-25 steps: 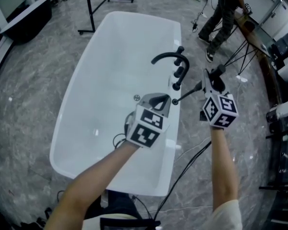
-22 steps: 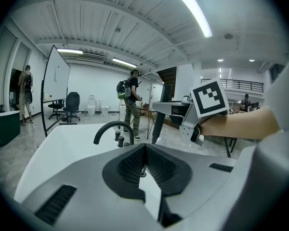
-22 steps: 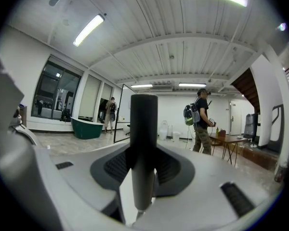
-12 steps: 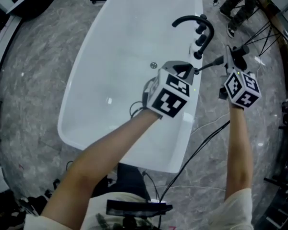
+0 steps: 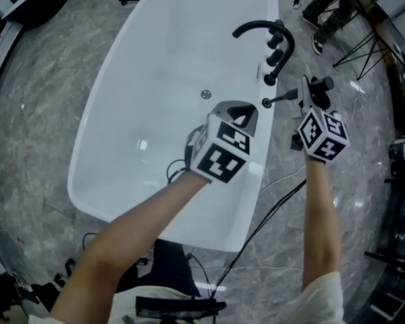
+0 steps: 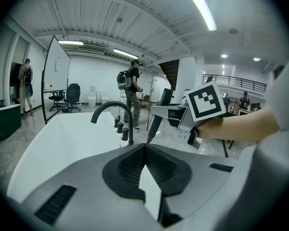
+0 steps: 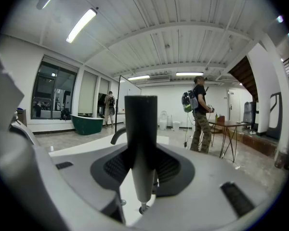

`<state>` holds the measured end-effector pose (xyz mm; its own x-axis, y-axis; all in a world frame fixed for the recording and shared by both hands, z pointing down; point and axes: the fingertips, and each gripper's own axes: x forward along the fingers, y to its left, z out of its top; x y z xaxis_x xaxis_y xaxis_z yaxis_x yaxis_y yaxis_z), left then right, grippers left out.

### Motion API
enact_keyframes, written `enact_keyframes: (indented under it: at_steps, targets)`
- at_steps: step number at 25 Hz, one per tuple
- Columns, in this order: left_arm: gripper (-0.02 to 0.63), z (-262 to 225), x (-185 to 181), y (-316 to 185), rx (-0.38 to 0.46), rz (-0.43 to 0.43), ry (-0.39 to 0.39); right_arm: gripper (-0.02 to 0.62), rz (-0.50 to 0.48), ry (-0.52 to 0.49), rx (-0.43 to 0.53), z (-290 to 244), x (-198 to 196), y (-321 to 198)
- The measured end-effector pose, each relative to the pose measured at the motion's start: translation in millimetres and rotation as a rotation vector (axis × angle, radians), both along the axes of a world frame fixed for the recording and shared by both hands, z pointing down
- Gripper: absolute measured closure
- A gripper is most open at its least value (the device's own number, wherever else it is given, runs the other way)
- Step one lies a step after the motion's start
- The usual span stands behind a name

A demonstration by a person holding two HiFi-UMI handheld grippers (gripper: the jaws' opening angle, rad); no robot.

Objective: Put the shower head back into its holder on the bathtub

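Observation:
The black shower head [image 5: 291,96] is clamped in my right gripper [image 5: 308,92], which is shut on its handle. Its narrow lower tip points at the small round holder [image 5: 266,104] on the white bathtub's [image 5: 155,66] right rim. In the right gripper view the shower head [image 7: 140,143] stands upright between the jaws, its tip just above the holder's hole [image 7: 143,209]. My left gripper [image 5: 237,113] hovers over the same rim just left of the holder, shut with nothing in it. From the left gripper view I see the shower head [image 6: 154,125] slanting down beside the faucet [image 6: 113,114].
A black arched faucet [image 5: 263,29] with several knobs [image 5: 275,52] stands on the rim beyond the holder. Black cables [image 5: 270,214] trail over the marble floor right of the tub. A person [image 5: 331,5] and a tripod [image 5: 364,46] stand at the far right.
The head view has shifted closer over the tub. The right gripper still holds the shower head with its tip near the holder; the left gripper stays shut beside it.

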<state>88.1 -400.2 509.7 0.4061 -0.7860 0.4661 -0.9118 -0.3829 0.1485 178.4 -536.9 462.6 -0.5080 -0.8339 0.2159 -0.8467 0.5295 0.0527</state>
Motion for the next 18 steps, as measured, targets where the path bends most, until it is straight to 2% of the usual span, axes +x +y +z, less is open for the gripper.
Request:
enact_keyframes:
  at_steps: [11,18]
  targets:
    - [0.598,44,-3,1,-0.048,-0.021,0.022,0.462,-0.014,0.038,-0.057,64,-1,-12]
    - [0.6,59,-1,-9,-0.031,-0.018,0.016,0.462,-0.02,0.042,-0.071,95,-4,-24]
